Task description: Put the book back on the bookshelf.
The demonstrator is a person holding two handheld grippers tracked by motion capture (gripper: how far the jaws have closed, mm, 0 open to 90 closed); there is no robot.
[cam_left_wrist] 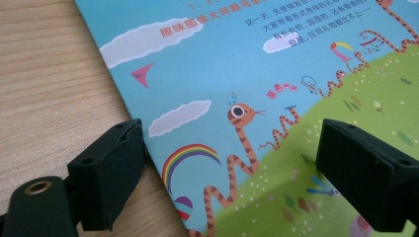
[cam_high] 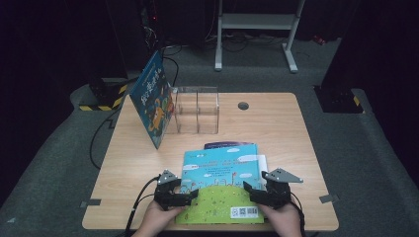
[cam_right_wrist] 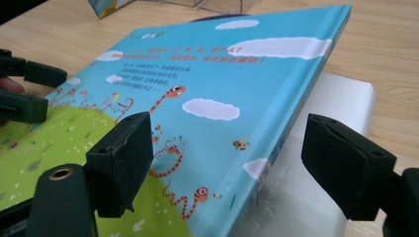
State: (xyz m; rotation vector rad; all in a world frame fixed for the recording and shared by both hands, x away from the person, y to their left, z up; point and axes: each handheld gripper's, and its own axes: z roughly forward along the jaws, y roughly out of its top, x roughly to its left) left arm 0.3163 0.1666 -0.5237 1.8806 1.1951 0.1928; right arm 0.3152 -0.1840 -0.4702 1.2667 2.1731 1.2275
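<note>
The picture book (cam_high: pixel 222 190) lies flat on the wooden table (cam_high: pixel 276 128) at its near edge, back cover up, with sky blue above and a green hill below. The left gripper (cam_high: pixel 190 196) sits at the book's left edge with its fingers apart: in the left gripper view one finger (cam_left_wrist: pixel 111 173) stands over bare wood just outside the book's edge, the other (cam_left_wrist: pixel 368 170) over the green hill, and the cover with its striped snake runs between them with neither pad pressing on it. The right gripper (cam_high: pixel 251 191) sits at the book's right edge, fingers also spread wide. In the right gripper view one finger (cam_right_wrist: pixel 123 158) is over the cover, the other (cam_right_wrist: pixel 346 160) beyond the spine above a white sheet (cam_right_wrist: pixel 326 148) that lies under the book; the spine edge runs between them, untouched as far as can be seen. Beyond the fingertips of both, a dark purple book (cam_high: pixel 227 144) peeks from under the far edge, and farther off a clear acrylic holder (cam_high: pixel 195 111) stands with a blue book (cam_high: pixel 153 98) leaning against its left side.
</note>
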